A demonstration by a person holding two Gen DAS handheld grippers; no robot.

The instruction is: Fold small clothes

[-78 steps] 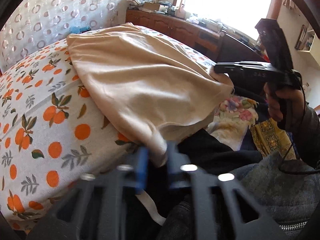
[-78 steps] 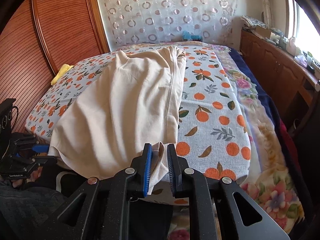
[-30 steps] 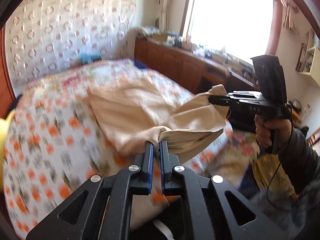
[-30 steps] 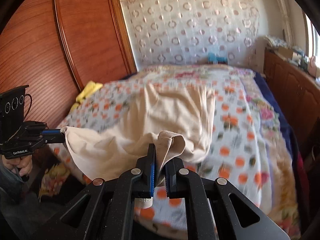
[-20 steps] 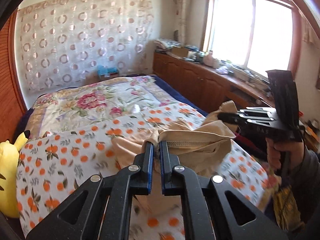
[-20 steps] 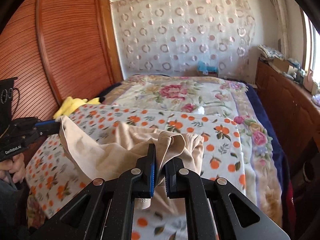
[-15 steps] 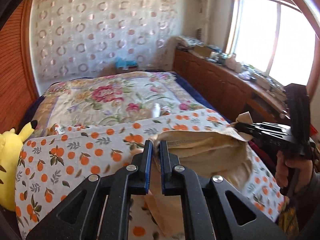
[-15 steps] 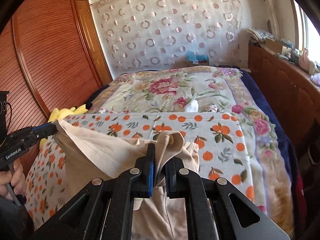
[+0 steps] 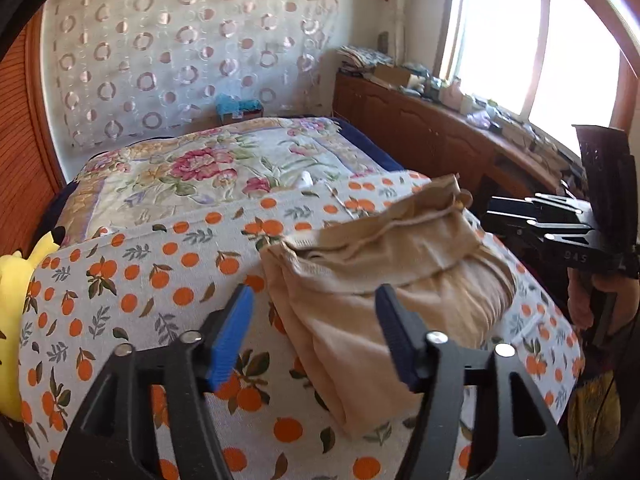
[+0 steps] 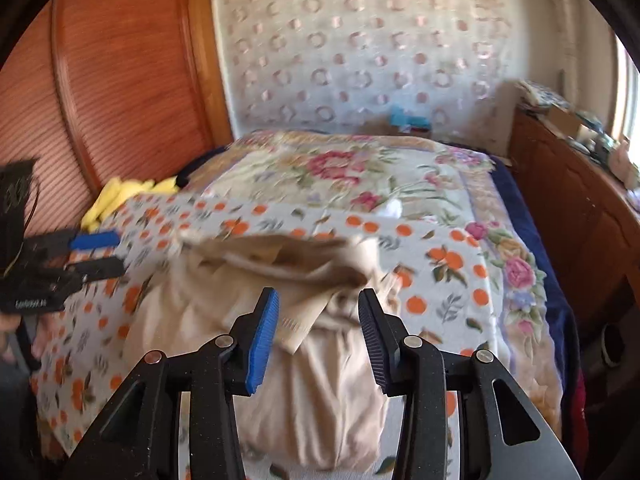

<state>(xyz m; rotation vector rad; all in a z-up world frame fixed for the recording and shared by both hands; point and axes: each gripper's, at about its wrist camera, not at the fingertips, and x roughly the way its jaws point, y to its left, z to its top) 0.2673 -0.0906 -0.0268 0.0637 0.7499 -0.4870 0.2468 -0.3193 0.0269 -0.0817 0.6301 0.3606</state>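
Observation:
A beige garment (image 9: 384,280) lies folded over itself on the orange-print cloth (image 9: 160,280) that covers the bed. My left gripper (image 9: 316,332) is open and empty, just in front of the garment's near left edge. My right gripper (image 10: 318,328) is open and empty, right over the garment (image 10: 304,344), whose top layer is blurred. The right gripper also shows at the right in the left wrist view (image 9: 516,216), and the left gripper at the left in the right wrist view (image 10: 100,252).
A floral quilt (image 9: 208,172) covers the far half of the bed. A yellow plush toy (image 9: 16,276) lies at the bed's left edge by the wooden wardrobe (image 10: 120,80). A wooden cabinet (image 9: 420,128) with clutter runs under the window on the right.
Both grippers lifted the garment's near edge, carried it over toward the far side, then opened and let go. The garment now lies doubled over on the bed.

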